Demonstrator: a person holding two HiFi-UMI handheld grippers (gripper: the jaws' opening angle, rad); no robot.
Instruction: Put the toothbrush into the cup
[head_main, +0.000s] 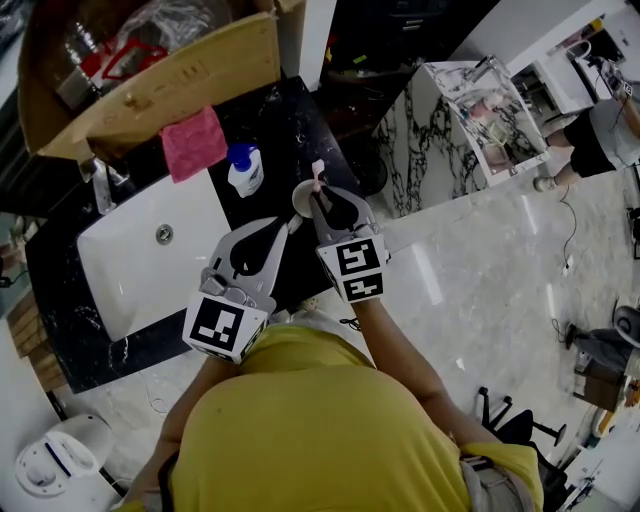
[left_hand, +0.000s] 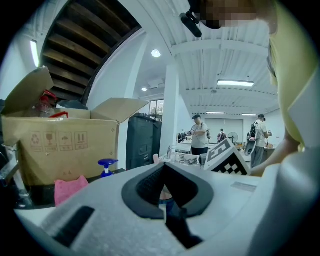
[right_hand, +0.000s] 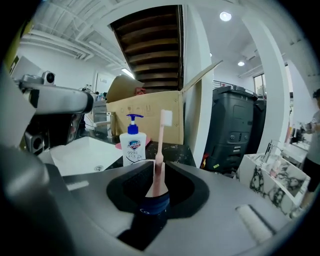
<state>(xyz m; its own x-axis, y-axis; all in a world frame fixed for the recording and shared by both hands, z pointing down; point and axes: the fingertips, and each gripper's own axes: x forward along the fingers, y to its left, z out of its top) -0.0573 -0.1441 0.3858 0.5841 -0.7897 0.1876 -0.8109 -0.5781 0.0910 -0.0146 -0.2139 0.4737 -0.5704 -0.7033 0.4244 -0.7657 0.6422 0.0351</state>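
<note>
A pink toothbrush (right_hand: 161, 145) with a blue lower grip stands upright between the jaws of my right gripper (right_hand: 156, 197). The pads stand a little off it on both sides. In the head view, the right gripper (head_main: 318, 198) hangs over a small white cup (head_main: 300, 201) on the black counter (head_main: 290, 130), and the toothbrush head (head_main: 318, 172) pokes up just past the cup. My left gripper (head_main: 291, 224) reaches in from the left with its tips closed at the cup's near rim. The cup's inside is hidden by the right gripper.
A blue-capped soap bottle (head_main: 245, 170) stands just left of the cup, with a pink cloth (head_main: 195, 142) behind it. The white sink (head_main: 130, 270) lies to the left, and an open cardboard box (head_main: 150, 90) stands at the back. A marble-patterned stand (head_main: 480, 110) sits right of the counter.
</note>
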